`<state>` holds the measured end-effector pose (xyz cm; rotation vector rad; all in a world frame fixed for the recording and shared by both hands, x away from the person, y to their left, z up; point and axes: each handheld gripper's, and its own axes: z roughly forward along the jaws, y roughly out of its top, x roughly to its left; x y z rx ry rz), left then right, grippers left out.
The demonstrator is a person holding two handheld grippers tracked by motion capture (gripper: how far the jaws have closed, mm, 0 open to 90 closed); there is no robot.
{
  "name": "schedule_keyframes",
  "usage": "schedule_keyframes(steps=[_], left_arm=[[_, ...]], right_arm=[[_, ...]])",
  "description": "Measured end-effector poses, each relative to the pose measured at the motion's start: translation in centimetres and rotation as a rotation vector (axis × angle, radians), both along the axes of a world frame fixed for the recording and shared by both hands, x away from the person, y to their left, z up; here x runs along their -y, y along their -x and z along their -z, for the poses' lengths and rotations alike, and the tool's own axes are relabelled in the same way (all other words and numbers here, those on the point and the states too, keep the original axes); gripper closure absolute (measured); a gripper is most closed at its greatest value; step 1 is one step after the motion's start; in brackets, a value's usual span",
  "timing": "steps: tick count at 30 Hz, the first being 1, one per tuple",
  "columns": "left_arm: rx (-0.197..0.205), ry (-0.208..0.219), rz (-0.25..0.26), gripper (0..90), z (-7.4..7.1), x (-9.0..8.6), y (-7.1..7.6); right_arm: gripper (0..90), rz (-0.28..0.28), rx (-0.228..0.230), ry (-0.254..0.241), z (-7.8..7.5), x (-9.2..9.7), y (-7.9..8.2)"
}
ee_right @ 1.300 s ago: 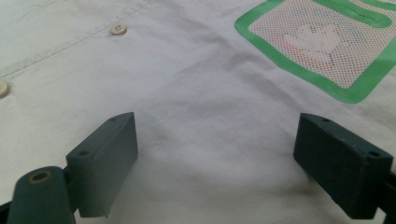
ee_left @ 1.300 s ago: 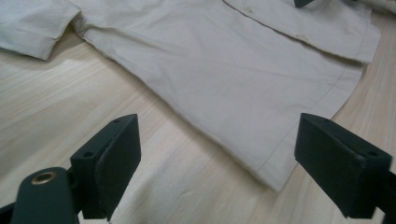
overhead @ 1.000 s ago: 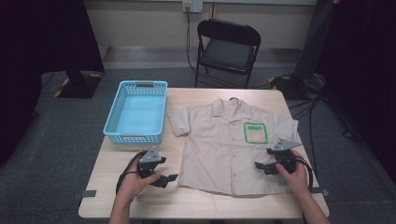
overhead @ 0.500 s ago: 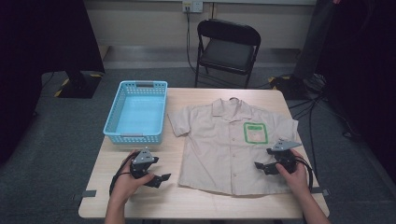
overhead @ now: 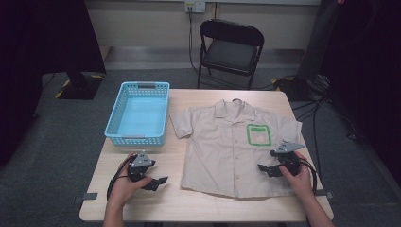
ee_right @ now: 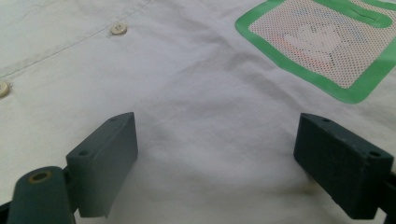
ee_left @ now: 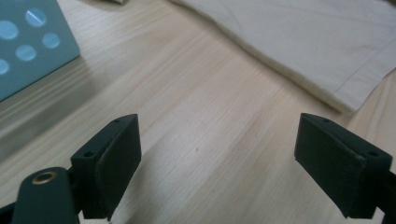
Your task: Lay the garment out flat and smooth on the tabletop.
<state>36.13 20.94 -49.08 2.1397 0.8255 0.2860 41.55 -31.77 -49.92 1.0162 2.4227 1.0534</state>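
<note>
The beige shirt [overhead: 234,144] lies spread flat, front up, on the right half of the table [overhead: 189,203], its collar toward the far edge and its green-framed pocket patch [overhead: 258,134] on the side nearer the right gripper [overhead: 270,169]. That gripper hovers over the shirt's lower right part with its jaws standing wide and nothing between them; in its own view the cloth below is smooth, with few wrinkles to bite on. From where I stand, that is the risk: pads closing on flat fabric may slide off, or pinch both layers and drag the whole garment askew. The left gripper [overhead: 156,182] sits over bare wood just beside the shirt's lower left corner [ee_left: 348,100], jaws equally wide and empty, so if only one side lifts, the shirt could twist or bunch. The blue basket [overhead: 139,137] stands near the left sleeve [overhead: 182,124], and a careless sweep of cloth might snag its rim.
</note>
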Motion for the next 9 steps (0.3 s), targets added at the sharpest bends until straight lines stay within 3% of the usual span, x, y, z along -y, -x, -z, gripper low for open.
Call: schedule_keyframes(steps=[9], left_arm=[[-0.004,-0.056,-0.007,14.9,0.4,-0.4,0.05]], right_arm=[[12.8,0.0,0.0,0.0,0.0,0.0,0.0]])
